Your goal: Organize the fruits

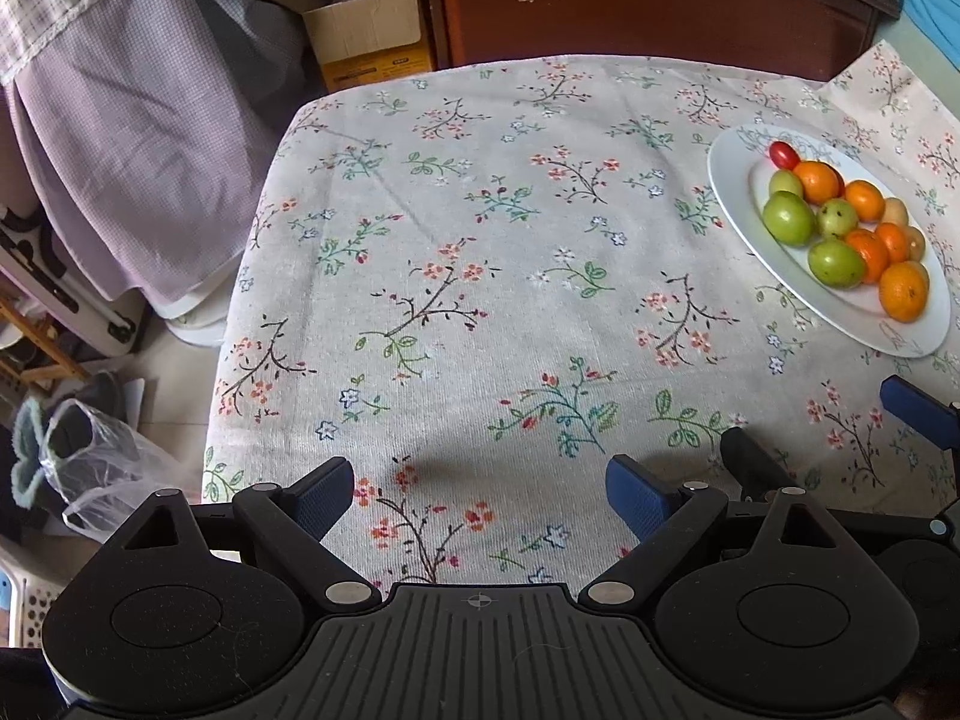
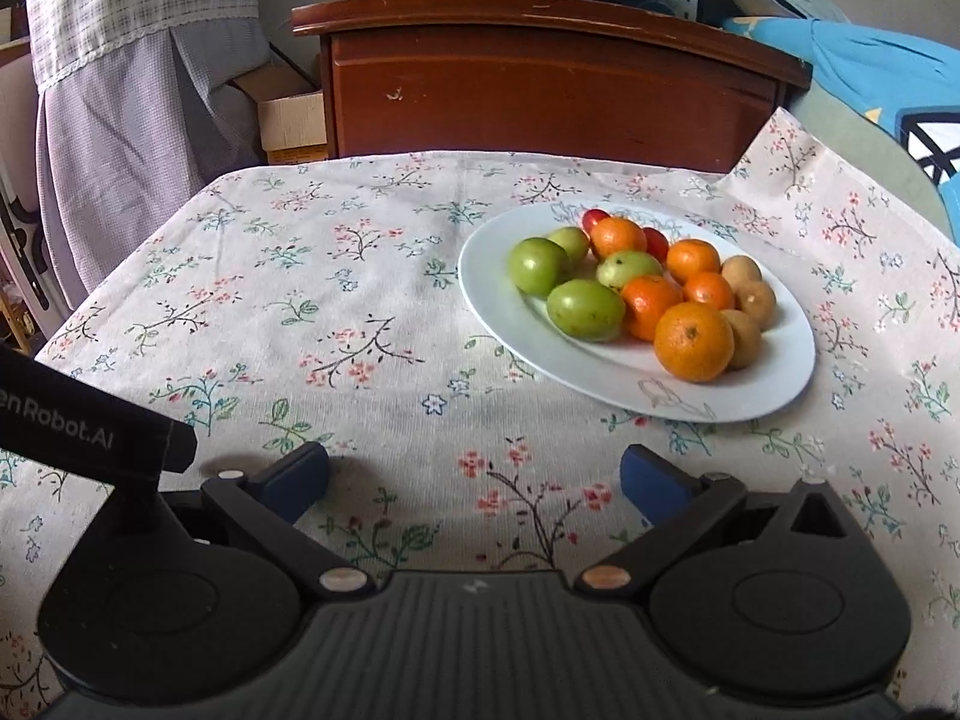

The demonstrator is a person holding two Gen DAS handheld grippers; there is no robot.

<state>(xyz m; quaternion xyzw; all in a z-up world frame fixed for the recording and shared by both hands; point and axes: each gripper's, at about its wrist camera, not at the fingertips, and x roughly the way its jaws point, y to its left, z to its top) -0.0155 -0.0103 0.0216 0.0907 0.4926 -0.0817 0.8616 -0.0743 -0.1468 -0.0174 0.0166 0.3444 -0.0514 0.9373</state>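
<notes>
Floral cloth covers the table [image 2: 300,312]; the plate [image 2: 492,300] of fruits [image 2: 636,294] sits centre-right. Both the left hand-held gripper [image 1: 480,501] and the right hand-held gripper [image 2: 474,480] are spread, empty. Nudging piled fruits could roll them off.

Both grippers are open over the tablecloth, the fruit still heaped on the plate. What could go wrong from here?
1. The fruits touch in a heap on the white plate; gripping the nearest orange may roll its neighbours off.
2. The right gripper and left gripper sit close together and could collide.
</notes>
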